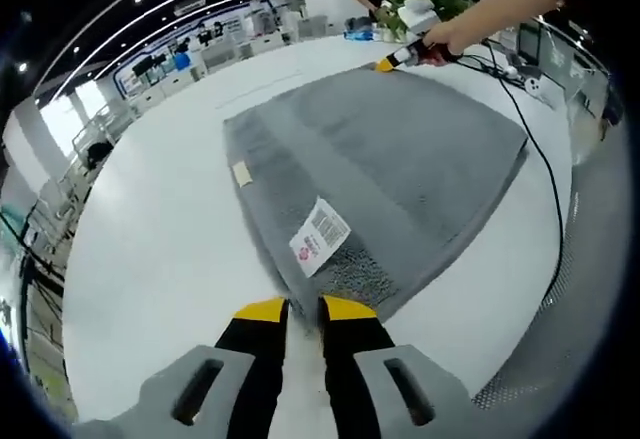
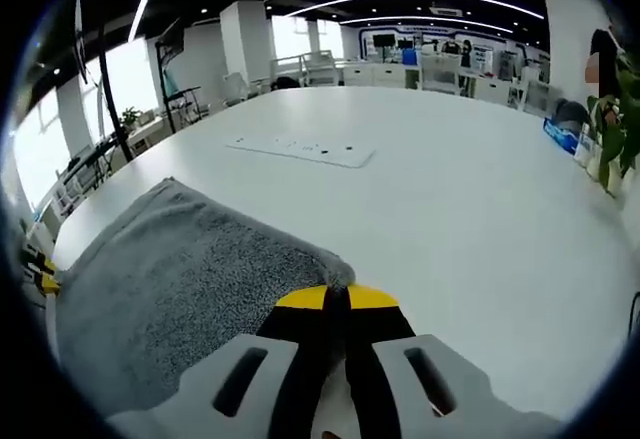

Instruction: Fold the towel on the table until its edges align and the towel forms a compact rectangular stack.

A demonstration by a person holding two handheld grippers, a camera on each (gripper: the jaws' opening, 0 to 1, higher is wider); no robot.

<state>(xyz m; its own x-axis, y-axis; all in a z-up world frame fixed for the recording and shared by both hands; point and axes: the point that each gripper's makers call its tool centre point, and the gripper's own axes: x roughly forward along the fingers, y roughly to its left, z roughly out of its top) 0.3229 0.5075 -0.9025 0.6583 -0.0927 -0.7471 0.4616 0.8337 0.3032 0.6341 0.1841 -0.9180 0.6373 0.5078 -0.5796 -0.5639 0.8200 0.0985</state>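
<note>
Your left tool (image 1: 303, 309), bottom centre, jaws slightly parted, straddling near towel (image 1: 380, 169) corner. Your right tool (image 2: 337, 299), bottom centre, jaws closed, pinching far towel corner. Grey towel flat on white counter (image 1: 150, 229), centre frame.

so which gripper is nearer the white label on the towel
Left. The left gripper sits just below the white label at the towel's near corner; the right gripper holds the far corner.
</note>
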